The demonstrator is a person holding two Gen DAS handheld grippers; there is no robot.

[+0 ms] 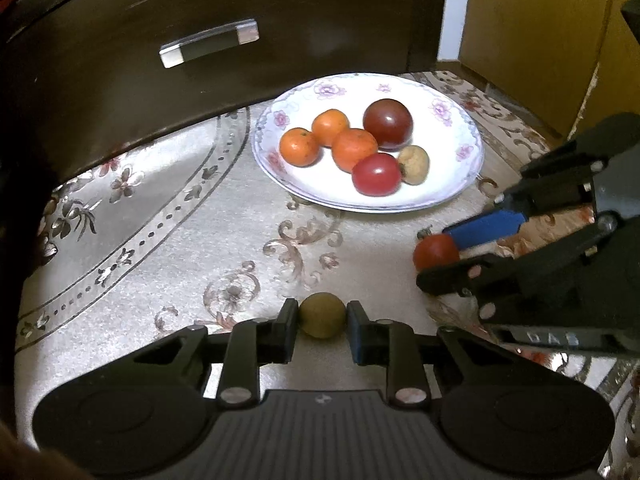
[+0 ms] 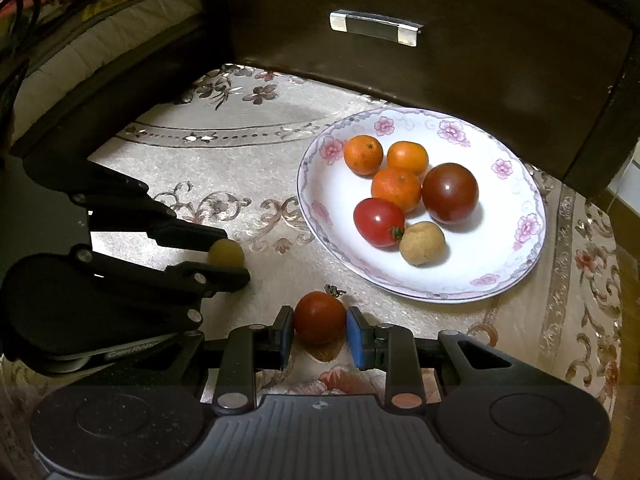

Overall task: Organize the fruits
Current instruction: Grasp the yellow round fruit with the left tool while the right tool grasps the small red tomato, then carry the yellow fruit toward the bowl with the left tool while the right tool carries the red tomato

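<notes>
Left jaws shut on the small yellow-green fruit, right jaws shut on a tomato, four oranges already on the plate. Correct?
Not quite: the plate holds three oranges, not four, alongside two tomatoes and a small tan fruit; the right wrist view shows it. The rest stands: left gripper on the yellow-green fruit, right gripper on the tomato.

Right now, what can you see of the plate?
The plate is round, shallow, white and glossy like china, with pink flowers and a thin dark line round the rim. It lies flat on the patterned cloth, in front of a dark drawer. On it sit three oranges, two tomatoes and one small tan fruit. Neither gripper touches it.
</notes>
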